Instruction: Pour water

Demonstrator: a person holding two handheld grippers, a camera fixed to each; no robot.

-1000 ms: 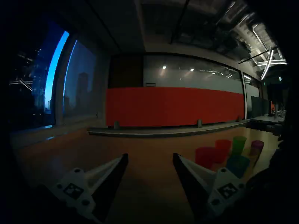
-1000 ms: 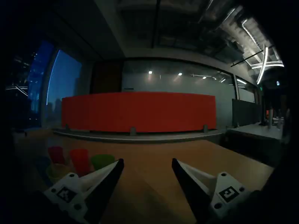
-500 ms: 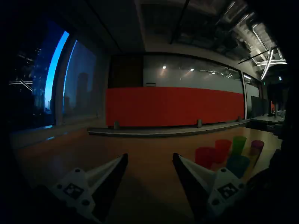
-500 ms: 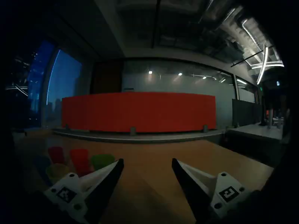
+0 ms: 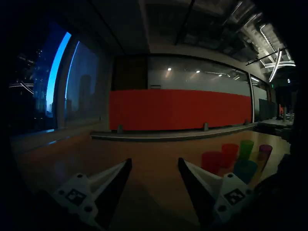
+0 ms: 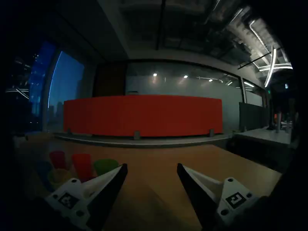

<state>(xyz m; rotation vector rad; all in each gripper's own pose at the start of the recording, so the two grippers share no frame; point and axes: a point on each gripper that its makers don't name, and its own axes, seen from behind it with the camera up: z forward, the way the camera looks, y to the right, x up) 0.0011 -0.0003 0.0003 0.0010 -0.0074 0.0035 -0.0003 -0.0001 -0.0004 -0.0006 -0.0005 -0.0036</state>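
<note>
The cups [image 5: 230, 151] are small coloured tumblers, red, green, purple and blue among them, bunched close together on the wooden counter [image 5: 146, 148]. They stand off to the right of the left tongs [image 5: 154, 159], and in the right gripper view the same cups [image 6: 82, 164] stand to the left of the right tongs [image 6: 152, 165]. They look like thin plastic: light, a little slick, easy to squash or tip. A gentle pinch across the wall of an outer cup, near mid-height, seems wisest, since the neighbours leave little room. Whether any cup holds water cannot be told in this dim light. Both tongs are spread wide and carry nothing. Against the earlier frames almost nothing differs: both tongs hover where they were, equally spread, and the cups have not stirred.
</note>
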